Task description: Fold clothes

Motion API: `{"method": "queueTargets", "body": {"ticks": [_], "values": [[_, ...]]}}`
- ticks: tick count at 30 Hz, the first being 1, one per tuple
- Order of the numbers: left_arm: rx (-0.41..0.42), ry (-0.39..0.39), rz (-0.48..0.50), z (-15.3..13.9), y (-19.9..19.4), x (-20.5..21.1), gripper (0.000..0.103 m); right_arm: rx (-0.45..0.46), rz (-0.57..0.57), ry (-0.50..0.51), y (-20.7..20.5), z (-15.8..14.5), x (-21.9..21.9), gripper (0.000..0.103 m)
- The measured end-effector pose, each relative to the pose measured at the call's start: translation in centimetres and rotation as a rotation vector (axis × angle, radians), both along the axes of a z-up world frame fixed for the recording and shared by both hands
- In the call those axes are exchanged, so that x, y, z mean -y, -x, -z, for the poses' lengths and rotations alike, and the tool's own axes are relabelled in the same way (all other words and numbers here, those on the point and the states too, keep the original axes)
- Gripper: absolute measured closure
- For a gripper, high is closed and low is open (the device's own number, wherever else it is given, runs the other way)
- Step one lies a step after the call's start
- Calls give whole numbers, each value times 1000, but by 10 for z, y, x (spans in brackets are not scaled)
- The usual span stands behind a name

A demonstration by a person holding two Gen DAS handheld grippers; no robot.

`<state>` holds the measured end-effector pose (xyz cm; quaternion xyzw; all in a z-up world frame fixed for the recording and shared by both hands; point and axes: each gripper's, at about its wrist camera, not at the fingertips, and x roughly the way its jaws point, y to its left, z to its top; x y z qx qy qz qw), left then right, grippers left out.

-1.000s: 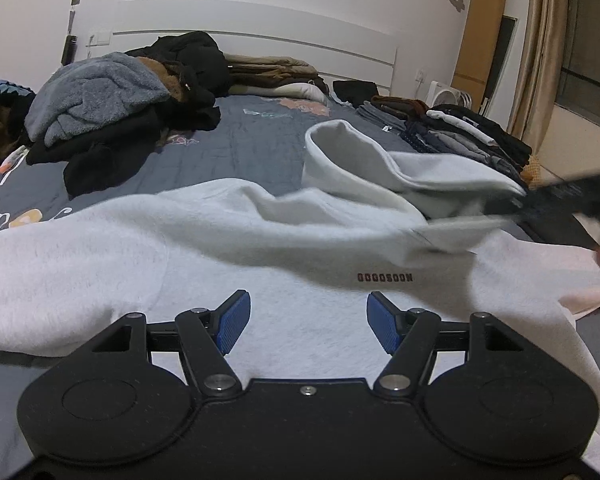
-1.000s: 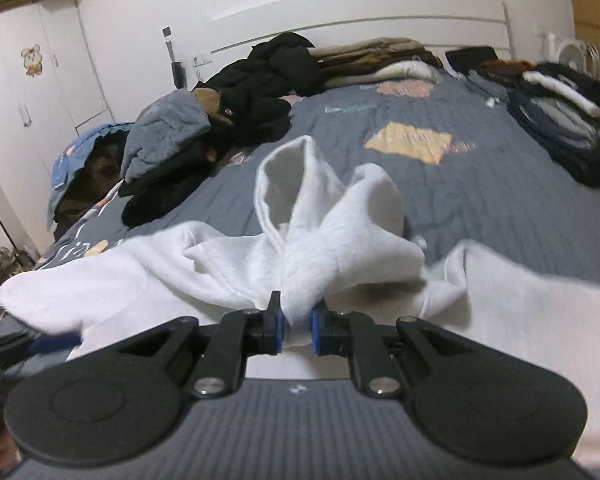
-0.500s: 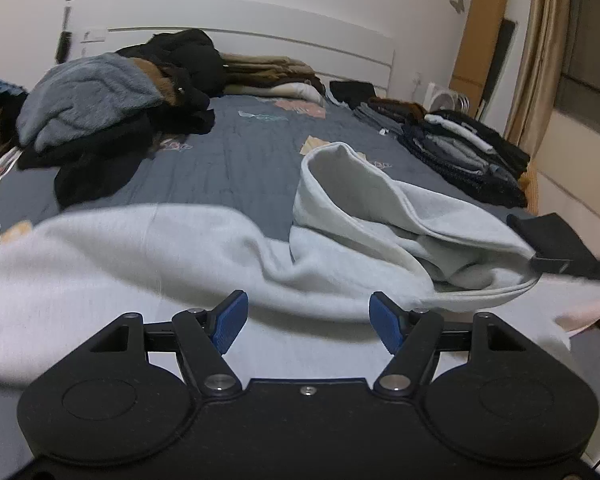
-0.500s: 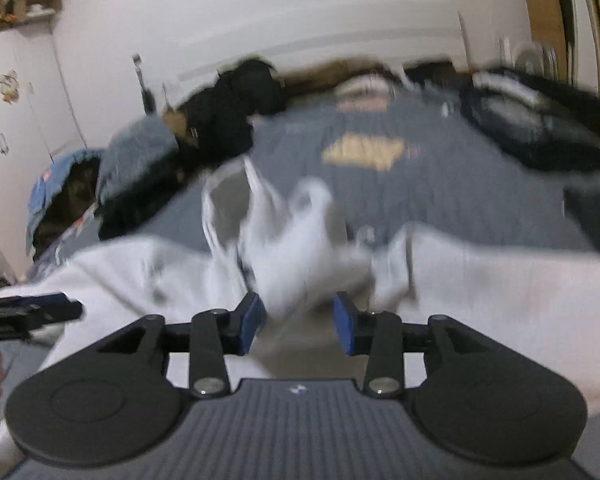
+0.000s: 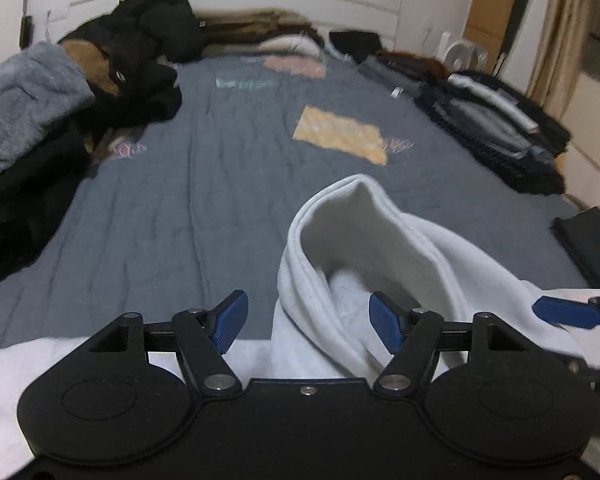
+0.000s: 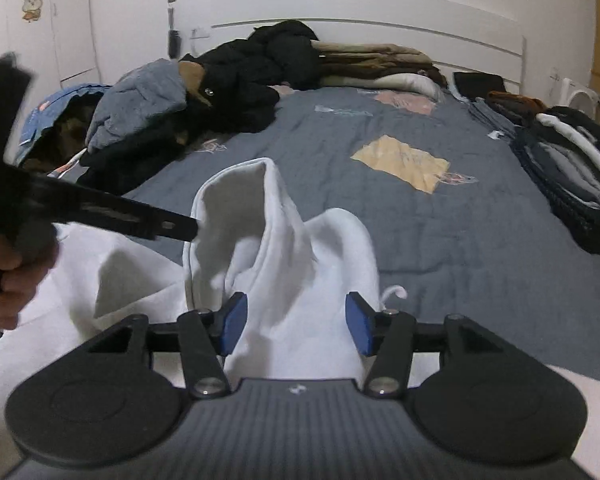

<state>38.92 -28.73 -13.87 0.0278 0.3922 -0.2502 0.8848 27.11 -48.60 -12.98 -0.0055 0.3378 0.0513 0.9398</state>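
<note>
A white hoodie (image 5: 420, 248) lies across the near end of the bed, its hood standing up with the opening showing. My left gripper (image 5: 308, 322) is open just above the garment, the hood's left edge rising between its blue pads, nothing pinched. In the right wrist view the hood (image 6: 260, 240) stands between the wide-apart pads of my open right gripper (image 6: 296, 322), with a white drawstring (image 6: 392, 292) beside the right pad. A hand (image 6: 4, 276) holds the left gripper, whose fingers (image 6: 148, 222) reach the hood's rim. One of the right gripper's pads (image 5: 566, 314) shows at the far right.
The bed has a grey quilt (image 5: 220, 180). A heap of black and grey clothes (image 5: 60, 92) fills its left side. Folded dark garments (image 5: 500, 120) line the right edge, and a beige stack (image 6: 372, 60) lies by the white headboard. A black cloth (image 5: 588, 240) lies near right.
My right gripper let go of the hood and opened wide. My left gripper moved forward over the hoodie's body and up to the hood, staying open.
</note>
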Motion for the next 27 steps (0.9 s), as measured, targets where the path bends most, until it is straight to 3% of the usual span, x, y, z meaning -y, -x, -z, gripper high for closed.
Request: {"method": "queueTargets", "body": {"ticks": [3,4,5,6,10,16,18,19,23,27], "values": [[-33,-27,-7,12,-19,13,45,-29,-24,40,-9,10,-3,50],[-44,-37,-10,16,-26,17,58,-38,-32,57,-11,13,-5,50],[-55,-46,-12,20,-32,22,81,-51,-32,69,-11,15,-6,50],[-67,-55,-15,24,-39,26,87,-50,-38,72,-10,14,-7,50],[-5,-88,19,12,-35,27,93,-75,-89,188,-12,17,-24,50],[112,-95,85,-35,-11,20,96,-95,-111,329,-20,20,-44,49],[154,-96,115,-50,7,16,96,-90,-128,359,-21,25,-43,66],[168,-95,136,-51,22,12,96,-67,-95,354,-18,22,-39,99],[225,-90,217,-56,82,-4,96,57,3,135,19,-13,-4,100],[281,-85,298,-60,142,-20,96,199,18,-23,86,-51,20,103]]}}
